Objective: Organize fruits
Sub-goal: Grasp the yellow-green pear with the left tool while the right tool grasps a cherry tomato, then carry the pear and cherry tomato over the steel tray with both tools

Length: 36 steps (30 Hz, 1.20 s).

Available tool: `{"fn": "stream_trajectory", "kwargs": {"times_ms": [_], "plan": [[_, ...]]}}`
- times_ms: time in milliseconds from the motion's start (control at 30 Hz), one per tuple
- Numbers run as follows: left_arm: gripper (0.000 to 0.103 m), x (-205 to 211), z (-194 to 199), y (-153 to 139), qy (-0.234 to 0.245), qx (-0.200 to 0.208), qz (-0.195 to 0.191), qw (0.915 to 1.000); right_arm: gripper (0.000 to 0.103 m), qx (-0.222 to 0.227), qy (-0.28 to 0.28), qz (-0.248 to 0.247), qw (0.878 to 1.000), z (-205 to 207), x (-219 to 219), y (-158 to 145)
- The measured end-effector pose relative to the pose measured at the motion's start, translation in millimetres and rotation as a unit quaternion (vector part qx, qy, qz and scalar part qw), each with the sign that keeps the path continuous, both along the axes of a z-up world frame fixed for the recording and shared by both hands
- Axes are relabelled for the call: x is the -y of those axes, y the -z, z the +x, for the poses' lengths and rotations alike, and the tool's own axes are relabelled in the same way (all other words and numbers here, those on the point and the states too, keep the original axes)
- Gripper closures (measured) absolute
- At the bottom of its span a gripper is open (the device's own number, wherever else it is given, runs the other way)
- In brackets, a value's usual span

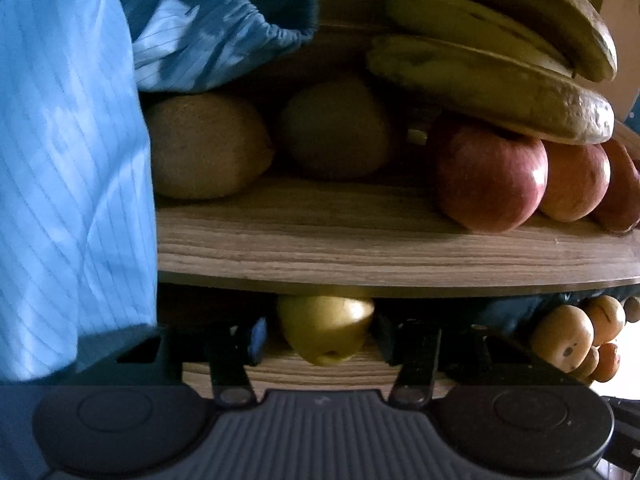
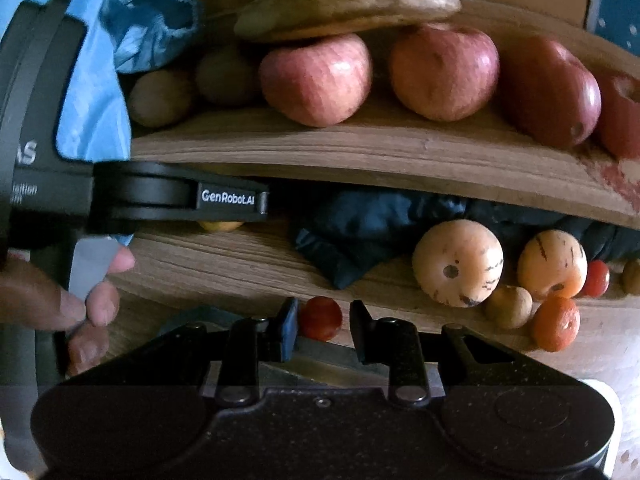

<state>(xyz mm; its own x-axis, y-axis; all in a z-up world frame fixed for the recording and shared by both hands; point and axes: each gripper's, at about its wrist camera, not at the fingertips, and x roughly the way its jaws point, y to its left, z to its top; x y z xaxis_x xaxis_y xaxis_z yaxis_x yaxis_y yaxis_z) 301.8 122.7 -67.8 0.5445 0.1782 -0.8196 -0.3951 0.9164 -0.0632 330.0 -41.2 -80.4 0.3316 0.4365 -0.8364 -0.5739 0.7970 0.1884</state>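
- The yellow fruit (image 1: 326,328) sits low in the centre of the left wrist view, on the lower shelf (image 1: 320,376), between the fingers of my left tool (image 1: 320,338). The jaws stand partly apart; I cannot tell whether the pads press on it.
- A small red fruit (image 2: 320,317) lies low in the centre of the right wrist view, in the gap of my right tool (image 2: 323,330). The jaws are drawn nearly together around it; I judge it gripped.
- On the upper shelf (image 2: 360,148), across the middle of both views, red apples (image 2: 316,80) stand in a row, kiwis (image 1: 204,146) to their left, bananas (image 1: 488,76) resting on the apples at upper right. That group looks sorted.
- On the lower shelf, at right in the right wrist view, pale round fruits (image 2: 458,262) and small orange ones (image 2: 556,322) lie mixed beside a dark cloth (image 2: 360,224). I judge these still need sorting.
- A blue sleeve (image 1: 72,160) fills the left of the frame.
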Motion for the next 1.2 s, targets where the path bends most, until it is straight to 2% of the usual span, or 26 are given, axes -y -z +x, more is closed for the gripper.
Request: {"fn": "stream_trajectory", "kwargs": {"times_ms": [167,533,700,767,1200], "plan": [[0.047,2,-6,7,0.000,-0.005,-0.011,0.9999,0.078,-0.024,0.017,0.015,0.999,6,5,0],[0.048,-1,-35,6,-0.002,-0.014,-0.037,0.9992,0.078,-0.018,0.005,0.018,1.000,5,3,-4],[0.048,7,-39,-9,0.005,-0.011,-0.035,0.9993,0.078,-0.012,0.002,0.017,1.000,0,7,-11],[0.048,9,-42,-11,0.006,-0.010,-0.035,0.9993,0.081,-0.010,0.001,0.016,1.000,-1,7,-10],[0.046,22,-55,-4,0.033,-0.025,-0.026,0.9988,0.077,-0.005,-0.004,0.010,1.000,-4,1,-6]]}}
